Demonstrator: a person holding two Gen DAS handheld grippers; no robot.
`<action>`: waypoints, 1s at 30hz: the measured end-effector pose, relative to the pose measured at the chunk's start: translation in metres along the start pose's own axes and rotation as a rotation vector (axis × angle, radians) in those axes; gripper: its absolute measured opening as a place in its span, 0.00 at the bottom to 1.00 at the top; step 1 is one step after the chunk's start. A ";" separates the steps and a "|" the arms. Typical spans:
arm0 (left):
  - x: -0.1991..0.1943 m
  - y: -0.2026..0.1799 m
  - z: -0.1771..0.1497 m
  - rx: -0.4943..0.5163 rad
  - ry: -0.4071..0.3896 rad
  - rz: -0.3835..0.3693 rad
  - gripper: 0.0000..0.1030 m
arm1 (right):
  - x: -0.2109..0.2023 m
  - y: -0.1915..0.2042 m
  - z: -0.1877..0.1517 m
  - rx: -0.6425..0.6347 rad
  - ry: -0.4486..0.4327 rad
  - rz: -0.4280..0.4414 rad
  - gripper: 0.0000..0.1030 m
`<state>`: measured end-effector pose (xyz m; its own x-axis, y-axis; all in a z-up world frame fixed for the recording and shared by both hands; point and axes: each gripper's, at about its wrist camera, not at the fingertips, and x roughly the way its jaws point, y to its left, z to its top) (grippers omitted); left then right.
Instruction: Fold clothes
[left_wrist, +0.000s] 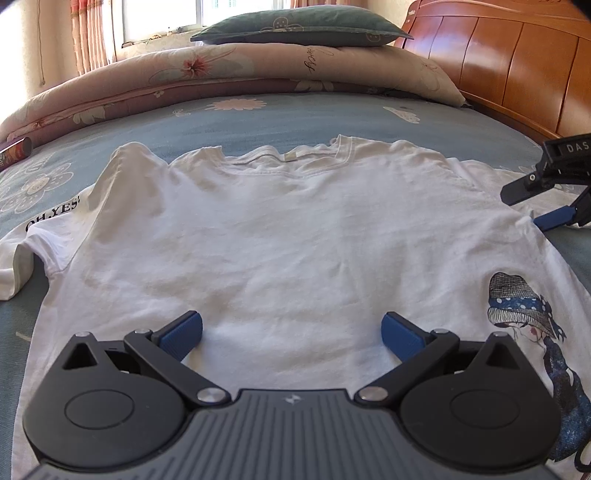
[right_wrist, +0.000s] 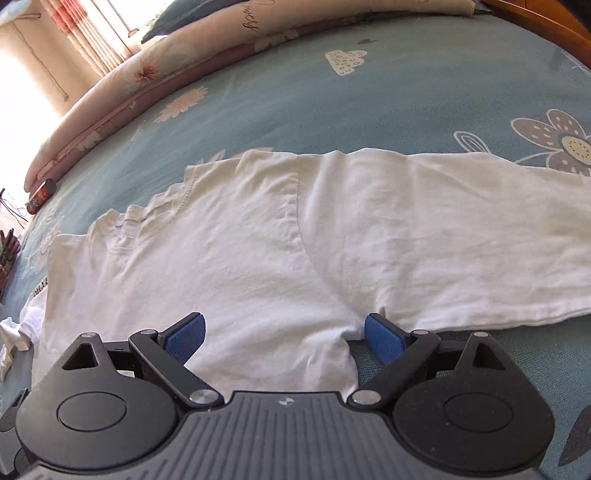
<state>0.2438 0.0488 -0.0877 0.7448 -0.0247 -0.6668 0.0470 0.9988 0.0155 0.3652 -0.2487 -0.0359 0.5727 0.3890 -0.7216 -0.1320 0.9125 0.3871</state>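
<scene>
A white T-shirt (left_wrist: 280, 229) lies spread flat on the bed, collar far, with a printed figure (left_wrist: 532, 314) near its right edge and black lettering on its left sleeve. My left gripper (left_wrist: 291, 332) is open just above the shirt's lower middle. My right gripper (right_wrist: 284, 334) is open over the shirt (right_wrist: 258, 258) at the armpit, where the right sleeve (right_wrist: 461, 240) meets the body. The right gripper also shows in the left wrist view (left_wrist: 535, 206) at the shirt's right sleeve, its jaws apart.
The bed has a blue flowered sheet (left_wrist: 295, 118). A folded quilt (left_wrist: 221, 77) and a dark pillow (left_wrist: 299, 26) lie at the far side. A wooden headboard (left_wrist: 517, 62) stands at the right. A dark can (left_wrist: 14, 151) lies at the far left.
</scene>
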 end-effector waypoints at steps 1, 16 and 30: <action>0.000 0.000 0.000 0.000 -0.001 0.000 0.99 | -0.004 -0.004 0.001 0.009 -0.009 -0.002 0.93; 0.002 0.000 -0.001 -0.001 -0.014 -0.003 0.99 | 0.012 -0.069 -0.011 0.106 -0.089 -0.007 0.95; 0.002 0.000 -0.002 0.004 -0.025 -0.006 0.99 | 0.023 -0.098 0.029 0.122 -0.117 -0.003 0.97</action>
<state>0.2440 0.0485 -0.0903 0.7607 -0.0318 -0.6483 0.0543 0.9984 0.0148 0.4149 -0.3331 -0.0733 0.6642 0.3626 -0.6537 -0.0351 0.8887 0.4572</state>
